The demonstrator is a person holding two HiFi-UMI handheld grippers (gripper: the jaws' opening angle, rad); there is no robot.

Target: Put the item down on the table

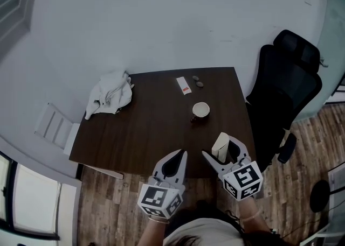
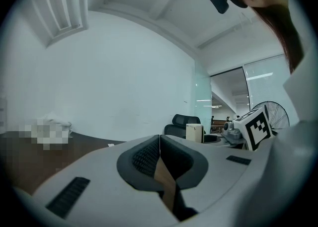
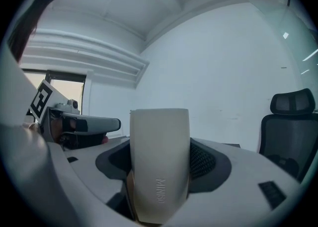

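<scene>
While left gripper sits clenched, right gripper jaws grip a smooth cream case.

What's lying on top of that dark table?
A crumpled white cloth, a cup, a paper slip, two small dark lumps. Anything under the cloth is hidden.

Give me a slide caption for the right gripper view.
Right gripper shut on an upright off-white item, white wall behind, black office chair at right.

Cream item; dark brown table; white cloth; black chair.
</scene>
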